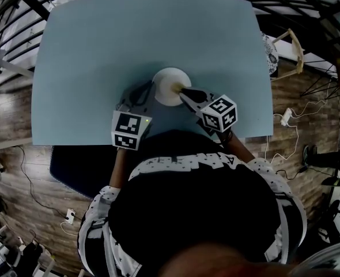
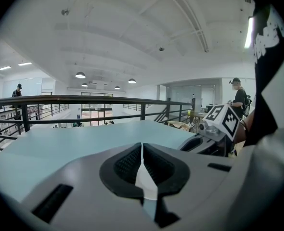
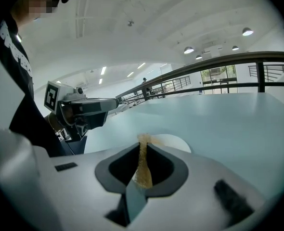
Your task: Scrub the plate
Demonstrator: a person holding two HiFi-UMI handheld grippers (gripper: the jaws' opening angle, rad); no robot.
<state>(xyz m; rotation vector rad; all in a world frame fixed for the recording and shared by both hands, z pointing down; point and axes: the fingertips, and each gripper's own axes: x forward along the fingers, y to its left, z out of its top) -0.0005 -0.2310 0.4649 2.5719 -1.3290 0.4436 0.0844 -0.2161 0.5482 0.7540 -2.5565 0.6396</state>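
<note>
Worktop (image 1: 101, 68) lies open on the far, left and right sides of the plate (image 1: 171, 77). The near side is crowded: left gripper (image 1: 151, 90) fingers clamp the plate's left rim, right gripper (image 1: 183, 91) holds a tan scrub pad (image 3: 143, 162) over the plate. Railing (image 2: 84, 100) runs beyond the far edge.

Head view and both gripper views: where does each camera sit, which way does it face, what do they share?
Head view: on the person's head, looking steeply down at table and plate; torso, left tool, right tool show.
Left gripper view: on the left tool, facing across the table toward a railing; its jaws pinch the plate's rim.
Right gripper view: on the right tool, facing the plate; its jaws hold a tan scrubber.
Shared: each gripper view shows the other tool; all show the plate.
</note>
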